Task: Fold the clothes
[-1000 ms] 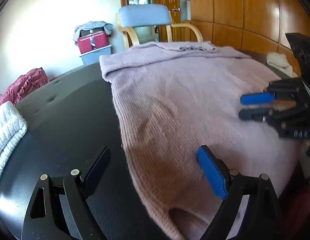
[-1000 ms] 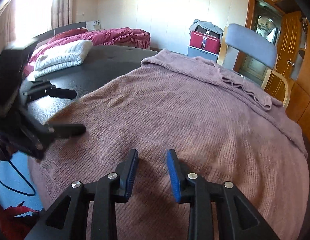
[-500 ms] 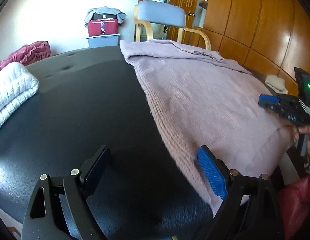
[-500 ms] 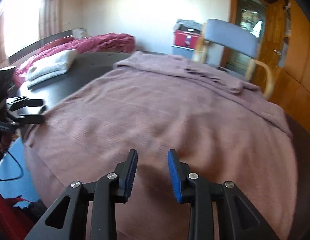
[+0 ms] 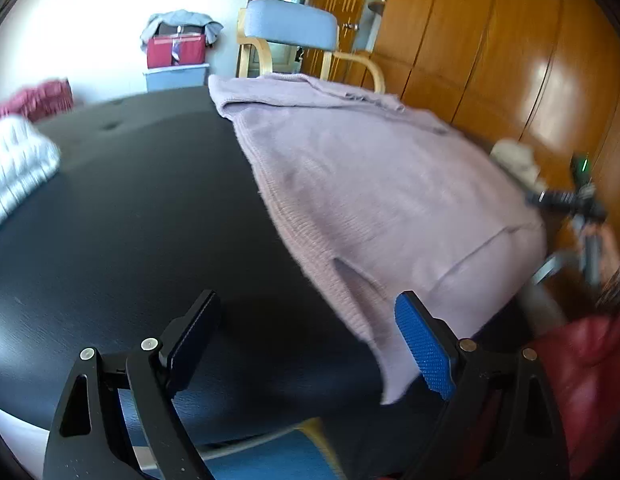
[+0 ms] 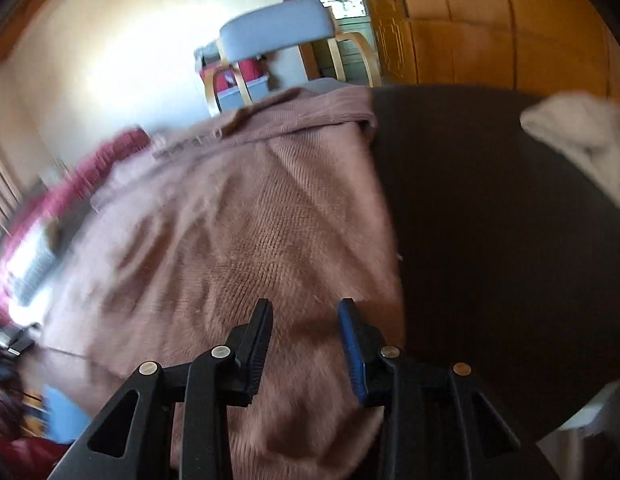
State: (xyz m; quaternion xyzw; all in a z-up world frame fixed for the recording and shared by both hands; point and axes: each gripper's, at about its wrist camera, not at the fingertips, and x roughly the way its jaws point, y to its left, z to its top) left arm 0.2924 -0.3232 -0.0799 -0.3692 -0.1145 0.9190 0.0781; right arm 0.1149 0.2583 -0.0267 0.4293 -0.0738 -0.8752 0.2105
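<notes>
The left gripper (image 5: 306, 344) is held wide apart, empty, at the near edge of the dark tabletop (image 5: 130, 220), presumably placed for the hem corner draped beside its blue pad. The right gripper (image 6: 304, 344) is narrowly parted over the mauve sweater (image 6: 238, 232) (nothing pinched). The sweater is spread flat, its far edge doubled over. A chair (image 5: 290, 26) stands beyond.
</notes>
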